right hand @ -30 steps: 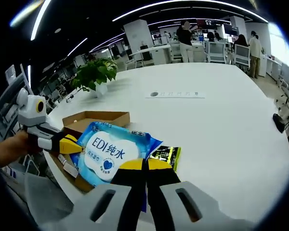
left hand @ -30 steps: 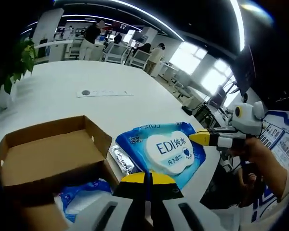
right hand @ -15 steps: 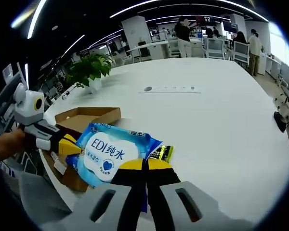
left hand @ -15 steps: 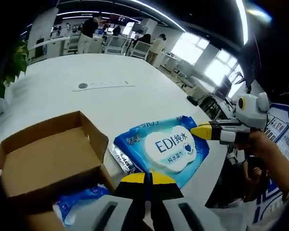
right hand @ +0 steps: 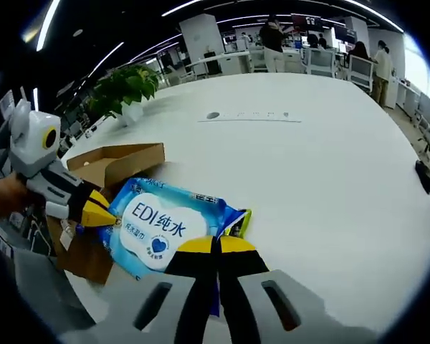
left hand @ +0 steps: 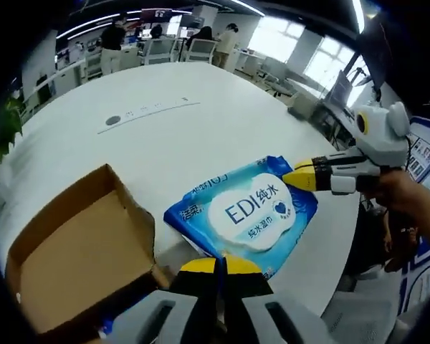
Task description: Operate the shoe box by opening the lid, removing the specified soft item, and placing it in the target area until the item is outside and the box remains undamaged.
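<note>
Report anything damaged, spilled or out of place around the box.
Nothing looks damaged or spilled. The cardboard box lies open, and the blue wipes pack is held between the left gripper and right gripper, partly covering a small dark packet.

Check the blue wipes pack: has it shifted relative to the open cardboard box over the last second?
Yes. In the right gripper view the wipes pack now covers most of the green-black sachet and sits further out from the cardboard box, pinched by both grippers.

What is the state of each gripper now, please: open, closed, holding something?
Left gripper: closed on one edge of the blue wipes pack.
Right gripper: closed on the opposite edge of the wipes pack.
</note>
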Demonstrator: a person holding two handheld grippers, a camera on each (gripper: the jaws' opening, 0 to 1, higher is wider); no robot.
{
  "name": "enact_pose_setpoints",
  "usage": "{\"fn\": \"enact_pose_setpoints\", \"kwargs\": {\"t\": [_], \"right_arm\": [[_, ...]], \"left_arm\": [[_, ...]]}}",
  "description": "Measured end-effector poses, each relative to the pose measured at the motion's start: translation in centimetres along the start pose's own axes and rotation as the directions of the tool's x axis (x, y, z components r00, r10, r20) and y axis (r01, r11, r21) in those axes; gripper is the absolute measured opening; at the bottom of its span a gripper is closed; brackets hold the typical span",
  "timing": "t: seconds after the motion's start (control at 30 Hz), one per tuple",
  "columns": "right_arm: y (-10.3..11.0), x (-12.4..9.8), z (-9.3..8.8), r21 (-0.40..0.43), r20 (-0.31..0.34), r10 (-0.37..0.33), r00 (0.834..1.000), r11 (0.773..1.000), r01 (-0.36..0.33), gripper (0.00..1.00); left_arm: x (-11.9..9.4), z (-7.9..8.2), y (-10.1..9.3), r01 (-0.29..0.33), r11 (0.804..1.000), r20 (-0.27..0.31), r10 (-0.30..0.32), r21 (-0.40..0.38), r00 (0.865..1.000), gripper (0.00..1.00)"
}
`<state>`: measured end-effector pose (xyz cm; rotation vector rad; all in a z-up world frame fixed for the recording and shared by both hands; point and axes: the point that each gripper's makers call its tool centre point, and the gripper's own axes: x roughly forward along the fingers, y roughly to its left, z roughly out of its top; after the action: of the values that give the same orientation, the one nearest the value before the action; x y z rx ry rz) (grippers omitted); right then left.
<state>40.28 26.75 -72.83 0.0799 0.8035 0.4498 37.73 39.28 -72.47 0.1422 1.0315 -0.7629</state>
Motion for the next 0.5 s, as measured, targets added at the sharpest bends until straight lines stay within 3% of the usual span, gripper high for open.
{"fn": "enact_pose_setpoints", "kwargs": {"t": [0.5], "right_arm": [[-1.0, 1.7, -0.4, 0.017, -0.001, 0.008, 1.000, 1.000, -0.008, 0.00]], "left_arm": [[2.4, -0.8, 0.8, -0.038, 0.985, -0.114, 0.058, 0.166, 0.992, 0.00]]}}
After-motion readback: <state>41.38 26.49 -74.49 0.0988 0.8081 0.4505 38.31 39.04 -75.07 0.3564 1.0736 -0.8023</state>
